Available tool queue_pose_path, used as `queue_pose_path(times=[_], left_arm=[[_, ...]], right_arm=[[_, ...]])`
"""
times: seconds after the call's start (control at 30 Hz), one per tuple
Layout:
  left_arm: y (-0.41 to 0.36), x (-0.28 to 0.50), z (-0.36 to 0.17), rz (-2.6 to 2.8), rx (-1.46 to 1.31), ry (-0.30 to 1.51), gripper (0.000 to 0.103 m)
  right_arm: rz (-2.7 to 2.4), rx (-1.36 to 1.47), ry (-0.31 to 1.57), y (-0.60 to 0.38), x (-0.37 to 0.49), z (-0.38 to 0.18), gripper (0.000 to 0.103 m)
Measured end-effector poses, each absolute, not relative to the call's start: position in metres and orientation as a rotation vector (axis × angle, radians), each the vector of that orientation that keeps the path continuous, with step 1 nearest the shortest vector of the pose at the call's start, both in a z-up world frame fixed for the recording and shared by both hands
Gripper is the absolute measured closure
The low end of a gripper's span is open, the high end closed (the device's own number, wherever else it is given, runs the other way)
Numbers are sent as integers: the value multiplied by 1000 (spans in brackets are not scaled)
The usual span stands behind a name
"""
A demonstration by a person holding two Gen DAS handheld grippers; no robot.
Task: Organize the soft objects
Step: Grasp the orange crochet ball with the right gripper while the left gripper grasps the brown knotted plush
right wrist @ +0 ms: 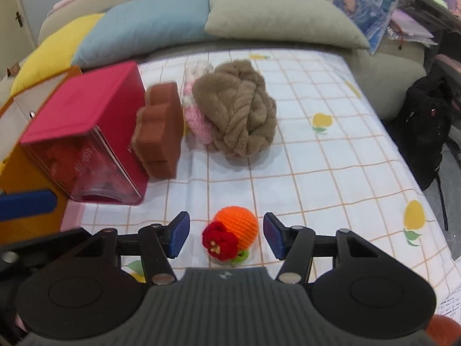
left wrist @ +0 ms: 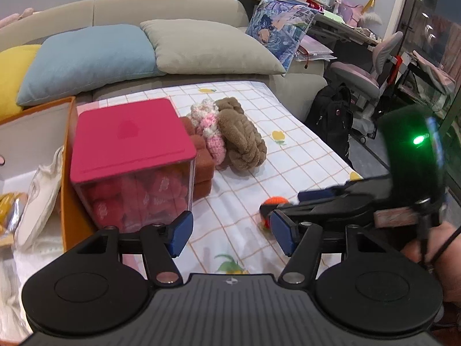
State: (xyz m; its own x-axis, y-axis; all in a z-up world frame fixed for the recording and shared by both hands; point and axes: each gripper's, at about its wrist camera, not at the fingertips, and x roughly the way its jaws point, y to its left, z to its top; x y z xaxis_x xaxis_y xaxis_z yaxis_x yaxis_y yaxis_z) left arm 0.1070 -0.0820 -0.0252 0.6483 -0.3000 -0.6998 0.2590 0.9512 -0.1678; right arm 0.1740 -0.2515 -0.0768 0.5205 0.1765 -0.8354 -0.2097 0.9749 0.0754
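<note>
An orange crochet ball with a red flower [right wrist: 232,235] lies on the checked sheet between the open fingers of my right gripper [right wrist: 226,235], untouched; it also shows in the left wrist view [left wrist: 272,206]. A brown knotted plush [right wrist: 237,109], a pink and white knitted piece [right wrist: 197,118] and a brown sponge block [right wrist: 161,131] lie further back. A clear box with a pink lid [left wrist: 131,155] stands beside them. My left gripper [left wrist: 230,232] is open and empty above the sheet, right of the box.
An orange storage box [left wrist: 67,173] holding white cloth stands at the left. Yellow, blue and grey pillows [left wrist: 92,54] line the sofa back. The bed edge drops at the right by a black backpack [left wrist: 334,115] and a desk chair.
</note>
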Motion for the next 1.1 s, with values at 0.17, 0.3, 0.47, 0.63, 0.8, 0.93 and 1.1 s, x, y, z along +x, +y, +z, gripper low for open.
queue_pose_path(times=[0.17, 0.3, 0.47, 0.63, 0.8, 0.93, 1.1], left_arm=[[-90, 124, -22, -332, -53, 799, 30], [-103, 136, -19, -358, -46, 790, 30], [-124, 164, -17, -361, -77, 781, 30], [-138, 197, -35, -278, -212, 827, 30], [-151, 220, -64, -183, -266, 871, 28], [-149, 231, -78, -117, -346, 878, 24], [-150, 242, -85, -89, -412, 865, 18]], right_arm=[[236, 16, 1051, -260, 186, -89, 58], [210, 64, 1037, -273, 188, -83, 60], [85, 106, 940, -309, 207, -72, 60], [40, 167, 858, -339, 221, -77, 60], [31, 229, 861, -349, 226, -84, 60], [33, 232, 874, -349, 231, -90, 61], [5, 209, 891, -348, 235, -95, 61]])
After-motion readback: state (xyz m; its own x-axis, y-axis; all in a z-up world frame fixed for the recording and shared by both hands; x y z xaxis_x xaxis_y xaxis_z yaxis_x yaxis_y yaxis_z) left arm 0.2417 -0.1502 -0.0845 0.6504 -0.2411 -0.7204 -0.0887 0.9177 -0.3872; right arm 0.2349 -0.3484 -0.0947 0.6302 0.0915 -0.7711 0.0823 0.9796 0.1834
